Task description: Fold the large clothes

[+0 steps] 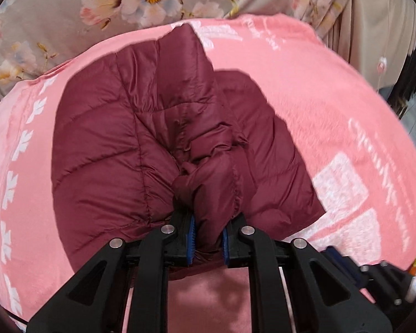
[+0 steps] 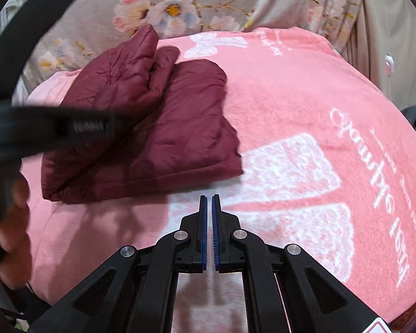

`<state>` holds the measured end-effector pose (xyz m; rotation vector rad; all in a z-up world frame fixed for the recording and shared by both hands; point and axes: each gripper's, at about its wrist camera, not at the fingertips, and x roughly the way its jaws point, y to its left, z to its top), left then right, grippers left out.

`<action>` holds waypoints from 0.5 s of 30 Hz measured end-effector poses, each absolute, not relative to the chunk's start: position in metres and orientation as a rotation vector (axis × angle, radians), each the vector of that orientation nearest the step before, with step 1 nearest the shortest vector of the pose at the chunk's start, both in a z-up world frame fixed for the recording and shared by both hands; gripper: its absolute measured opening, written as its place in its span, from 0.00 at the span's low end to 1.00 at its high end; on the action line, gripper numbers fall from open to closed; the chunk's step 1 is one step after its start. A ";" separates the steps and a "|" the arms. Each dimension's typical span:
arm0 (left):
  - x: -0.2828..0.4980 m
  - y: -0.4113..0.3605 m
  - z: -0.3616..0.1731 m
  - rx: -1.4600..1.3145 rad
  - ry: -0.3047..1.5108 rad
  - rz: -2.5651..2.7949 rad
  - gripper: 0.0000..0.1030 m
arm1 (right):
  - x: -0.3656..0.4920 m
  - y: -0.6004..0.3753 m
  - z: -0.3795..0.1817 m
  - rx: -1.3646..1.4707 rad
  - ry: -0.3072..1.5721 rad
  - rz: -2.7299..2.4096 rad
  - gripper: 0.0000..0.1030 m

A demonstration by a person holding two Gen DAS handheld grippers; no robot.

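A dark red quilted puffer jacket (image 1: 105,138) lies partly folded on a pink blanket (image 1: 305,97). My left gripper (image 1: 208,222) is shut on a bunched fold of the jacket, lifted above the rest of it. In the right wrist view the jacket (image 2: 180,127) lies at the upper left, and the left gripper's blurred black body (image 2: 55,130) reaches over it. My right gripper (image 2: 209,202) is shut and empty, hovering over the blanket (image 2: 291,97) just in front of the jacket's near edge.
The blanket has white leaf, bow and lettering prints (image 2: 374,172). Behind it is a grey floral cloth (image 2: 180,5) and beige pleated curtain (image 1: 380,27). A hand (image 2: 14,222) holds the left gripper's handle at the left edge.
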<state>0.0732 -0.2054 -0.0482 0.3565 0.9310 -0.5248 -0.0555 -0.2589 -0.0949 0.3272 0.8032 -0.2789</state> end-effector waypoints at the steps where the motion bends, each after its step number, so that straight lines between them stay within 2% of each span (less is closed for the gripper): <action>1: 0.071 -0.206 -0.049 0.362 0.929 -0.522 0.15 | -0.055 -0.260 -0.095 0.331 0.802 -0.280 0.05; 4: 0.067 -0.195 -0.034 0.288 0.934 -0.571 0.34 | -0.055 -0.265 -0.090 0.338 0.786 -0.282 0.10; 5: 0.067 -0.185 -0.022 0.226 0.933 -0.606 0.46 | -0.056 -0.265 -0.087 0.338 0.777 -0.282 0.13; 6: 0.068 -0.177 -0.013 0.187 0.927 -0.615 0.57 | -0.057 -0.264 -0.082 0.336 0.760 -0.283 0.21; 7: 0.069 -0.166 0.000 0.142 0.906 -0.602 0.60 | -0.057 -0.266 -0.077 0.332 0.744 -0.282 0.27; 9: 0.069 -0.151 0.019 0.105 0.849 -0.565 0.62 | -0.055 -0.264 -0.065 0.319 0.700 -0.278 0.48; 12: 0.077 -0.124 0.038 0.095 0.788 -0.451 0.68 | -0.048 -0.261 -0.045 0.287 0.638 -0.253 0.58; 15: 0.096 -0.102 0.039 0.090 0.789 -0.352 0.68 | -0.032 -0.258 -0.032 0.293 0.606 -0.209 0.65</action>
